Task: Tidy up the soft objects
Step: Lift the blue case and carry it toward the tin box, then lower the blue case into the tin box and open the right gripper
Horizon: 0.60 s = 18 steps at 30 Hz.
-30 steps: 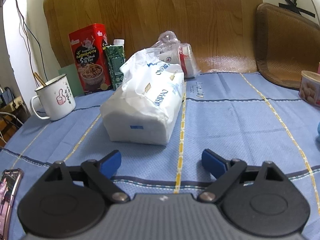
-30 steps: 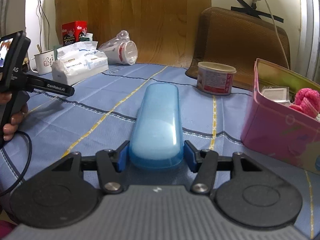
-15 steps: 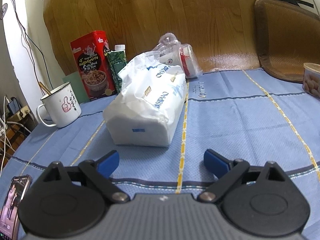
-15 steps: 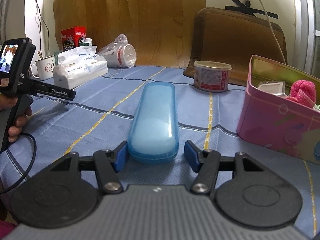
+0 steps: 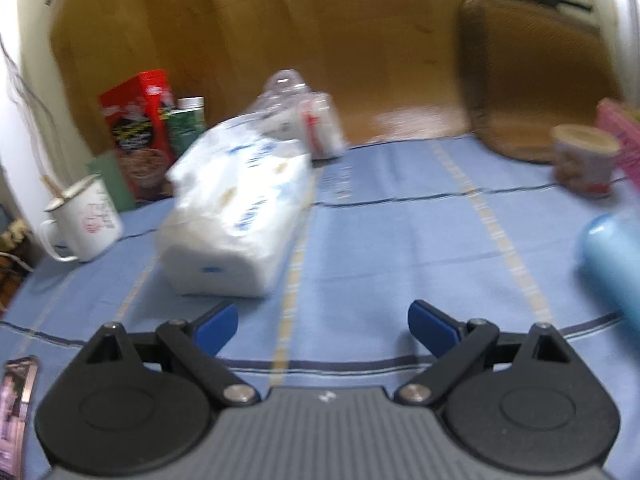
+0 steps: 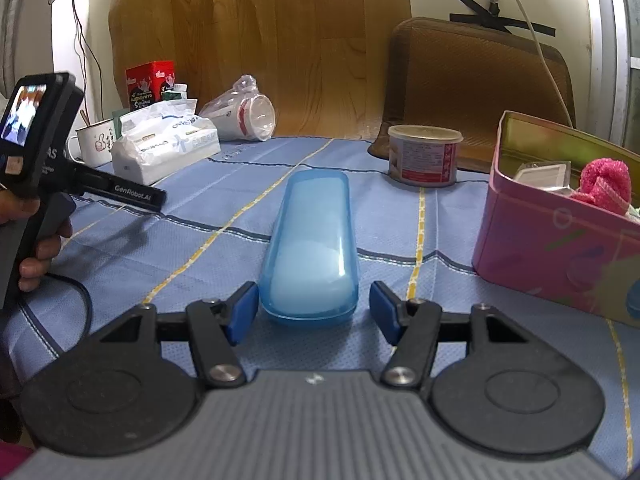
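A translucent blue case (image 6: 312, 240) lies lengthwise on the blue tablecloth (image 6: 400, 200), its near end between the fingers of my right gripper (image 6: 313, 304). The blue pads stand just off its sides, so this gripper is open. To the right, a pink tin (image 6: 560, 248) holds a fuzzy pink soft item (image 6: 604, 180). A white tissue pack (image 5: 236, 216) lies ahead and left of my left gripper (image 5: 322, 316), which is open with only cloth between its fingers. The left wrist view is blurred; the blue case (image 5: 612, 256) shows at its right edge.
A white mug (image 5: 84, 220), a red tin (image 5: 136, 128), a green carton (image 5: 186, 124) and a bagged cup (image 5: 312, 124) stand at the back left. A round tub (image 6: 424, 156) and a brown chair back (image 6: 480, 88) are behind. A hand (image 6: 44, 248) grips the left tool.
The right gripper's pads have spread off the blue case, which stays on the cloth. The left gripper has swung rightward, bringing the tub and the blue case into its view.
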Tool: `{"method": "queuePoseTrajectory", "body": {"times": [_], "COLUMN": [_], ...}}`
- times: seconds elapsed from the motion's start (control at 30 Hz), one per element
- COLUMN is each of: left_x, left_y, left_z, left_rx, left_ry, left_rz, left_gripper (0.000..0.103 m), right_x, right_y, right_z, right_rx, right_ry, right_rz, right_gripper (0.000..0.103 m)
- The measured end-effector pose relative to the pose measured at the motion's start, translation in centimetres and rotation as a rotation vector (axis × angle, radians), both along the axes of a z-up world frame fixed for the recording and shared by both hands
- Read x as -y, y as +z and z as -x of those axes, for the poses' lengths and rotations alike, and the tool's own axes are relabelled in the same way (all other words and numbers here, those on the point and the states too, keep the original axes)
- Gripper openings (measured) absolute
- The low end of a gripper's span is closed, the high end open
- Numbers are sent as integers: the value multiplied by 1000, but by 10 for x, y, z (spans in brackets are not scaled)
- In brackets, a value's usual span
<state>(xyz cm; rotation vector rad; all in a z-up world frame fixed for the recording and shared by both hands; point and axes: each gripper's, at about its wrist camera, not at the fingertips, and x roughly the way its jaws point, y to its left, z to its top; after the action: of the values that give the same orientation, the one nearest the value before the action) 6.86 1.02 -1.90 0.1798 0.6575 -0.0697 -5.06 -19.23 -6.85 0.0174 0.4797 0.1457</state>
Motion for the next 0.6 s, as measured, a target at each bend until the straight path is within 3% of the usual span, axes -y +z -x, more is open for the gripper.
{"method": "queuePoseTrajectory", "body": {"times": [0.13,0.23,0.4,0.5,0.6], "left_x": [16,37,77,91,94], "left_y": [15,21,21,13,7], "left_z": [0,3,8,10,9], "left_rx": [-85,-144,-224,-253,-283], "left_ry": [-124,-221,-350,-378,-401], "left_rz": [170,248,295,279,331], "left_gripper": [95,95,95,95,93], "right_x": [0,-1,1,4,4], "right_y": [0,0,0,0,-1], "right_z": [-1,-1,-1,-3,-6], "right_rx": [-1,2,5,3,-4], "right_ry": [-2,-2,-10,-11,-7], "right_rz": [-3,-2,-2,-7,-11], "right_gripper": [64,64,65,67,67]}}
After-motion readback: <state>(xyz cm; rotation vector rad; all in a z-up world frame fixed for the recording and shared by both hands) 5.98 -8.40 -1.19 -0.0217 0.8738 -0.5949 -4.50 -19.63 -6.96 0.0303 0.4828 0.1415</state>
